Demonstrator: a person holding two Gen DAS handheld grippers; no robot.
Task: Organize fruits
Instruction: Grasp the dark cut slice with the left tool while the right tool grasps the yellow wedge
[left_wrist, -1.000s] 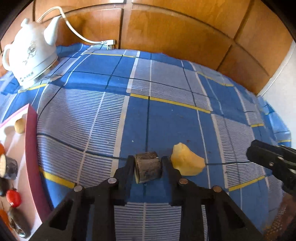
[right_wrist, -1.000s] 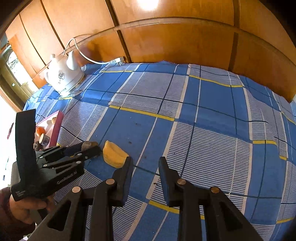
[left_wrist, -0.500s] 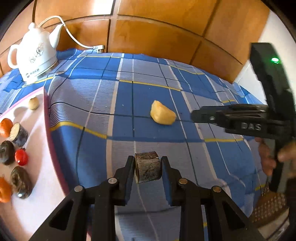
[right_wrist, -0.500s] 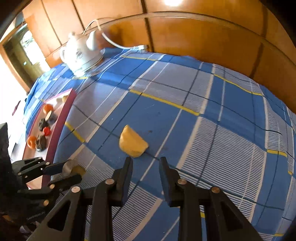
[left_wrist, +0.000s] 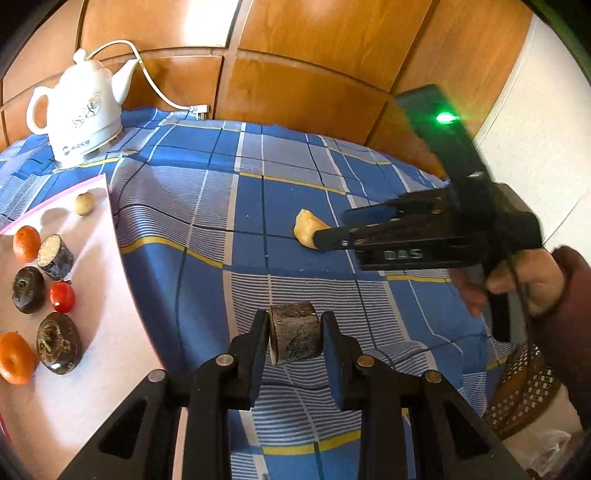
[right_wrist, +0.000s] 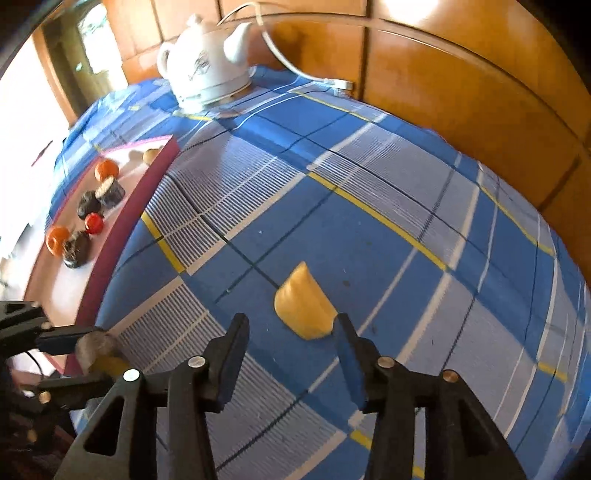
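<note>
My left gripper (left_wrist: 293, 341) is shut on a dark cylindrical fruit chunk (left_wrist: 293, 338) and holds it above the blue checked cloth, right of the pink tray (left_wrist: 110, 280). The same chunk (right_wrist: 94, 347) shows at the left of the right wrist view. The tray holds two oranges, a red fruit, dark fruits, a cut chunk and a small tan fruit. A yellow fruit piece (right_wrist: 304, 306) lies on the cloth. My right gripper (right_wrist: 291, 328) is open, its fingertips just short of the piece; it also shows in the left wrist view (left_wrist: 325, 236).
A white electric kettle (left_wrist: 83, 118) with its cord stands at the back left by the wooden panelling. A wicker basket (left_wrist: 524, 398) sits off the table's right edge. The tray's maroon wall (right_wrist: 125, 229) rises above the cloth.
My left gripper has carried the chunk back and left toward the tray. My right gripper has opened wider and closed in on the yellow piece.
</note>
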